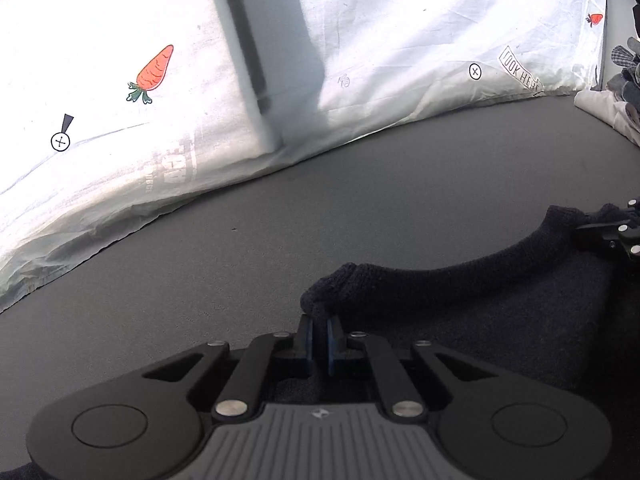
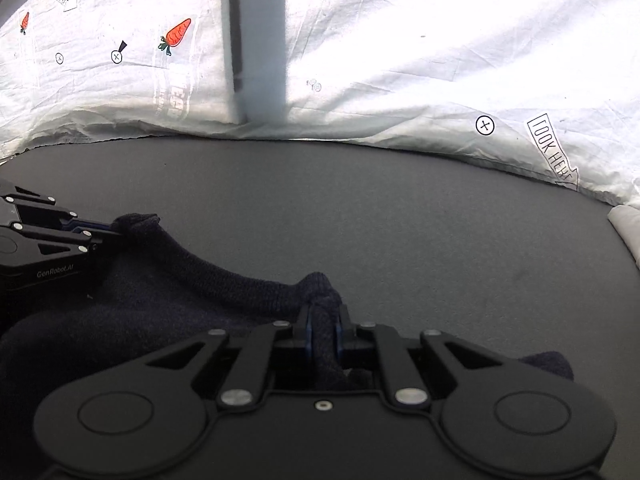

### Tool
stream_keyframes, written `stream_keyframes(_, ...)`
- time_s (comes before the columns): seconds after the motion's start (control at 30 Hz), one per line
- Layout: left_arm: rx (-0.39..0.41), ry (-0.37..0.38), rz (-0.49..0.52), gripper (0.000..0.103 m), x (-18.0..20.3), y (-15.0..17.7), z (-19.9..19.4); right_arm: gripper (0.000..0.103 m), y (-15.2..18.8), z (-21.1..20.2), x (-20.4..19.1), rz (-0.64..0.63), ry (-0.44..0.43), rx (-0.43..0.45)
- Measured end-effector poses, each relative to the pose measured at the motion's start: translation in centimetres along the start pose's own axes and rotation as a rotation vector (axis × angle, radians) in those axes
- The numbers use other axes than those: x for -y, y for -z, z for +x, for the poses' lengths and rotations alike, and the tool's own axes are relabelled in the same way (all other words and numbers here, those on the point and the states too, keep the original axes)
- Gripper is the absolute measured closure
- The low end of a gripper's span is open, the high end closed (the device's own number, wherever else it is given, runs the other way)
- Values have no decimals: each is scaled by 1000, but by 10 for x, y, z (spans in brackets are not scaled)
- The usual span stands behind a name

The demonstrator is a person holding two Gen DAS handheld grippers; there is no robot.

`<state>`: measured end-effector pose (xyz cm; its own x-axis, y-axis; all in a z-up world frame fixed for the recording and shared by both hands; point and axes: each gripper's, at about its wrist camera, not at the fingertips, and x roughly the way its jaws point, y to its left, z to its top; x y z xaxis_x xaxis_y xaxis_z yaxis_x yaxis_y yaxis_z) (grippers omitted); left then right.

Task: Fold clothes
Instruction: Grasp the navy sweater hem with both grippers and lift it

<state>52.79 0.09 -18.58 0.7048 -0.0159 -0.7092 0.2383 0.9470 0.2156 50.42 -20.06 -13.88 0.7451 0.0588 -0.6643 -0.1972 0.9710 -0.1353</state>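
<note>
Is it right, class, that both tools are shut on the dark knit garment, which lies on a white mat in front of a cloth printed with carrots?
Not quite: the mat is dark grey, not white, as the right wrist view shows. The rest holds: the left tool and right tool are shut on the garment, in front of the carrot-printed cloth.

Grey worktop lies bare ahead of both tools, open out to the far edge. White printed sheet hangs as a wall along that far edge, closing it. Pile of clothes blocks the far right corner. Dark knit garment covers the near worktop.
</note>
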Motion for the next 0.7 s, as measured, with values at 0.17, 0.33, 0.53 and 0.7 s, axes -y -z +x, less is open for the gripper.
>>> stream_keyframes(0.17,81,-95,-161,96,-56,-27,6,93,-41,27,-39,-271,81,188)
stream_keyframes(0.33,97,-146,-214,95,-94,-58,48,93,-99,91,-31,-196,77,220)
stream_keyframes(0.53,19,-173,-236,91,-100,-50,98,88,-102,156,-38,-153,58,123)
stream_keyframes(0.7,106,-240,-165,89,-87,-44,94,79,-97,157,-38,-132,83,126)
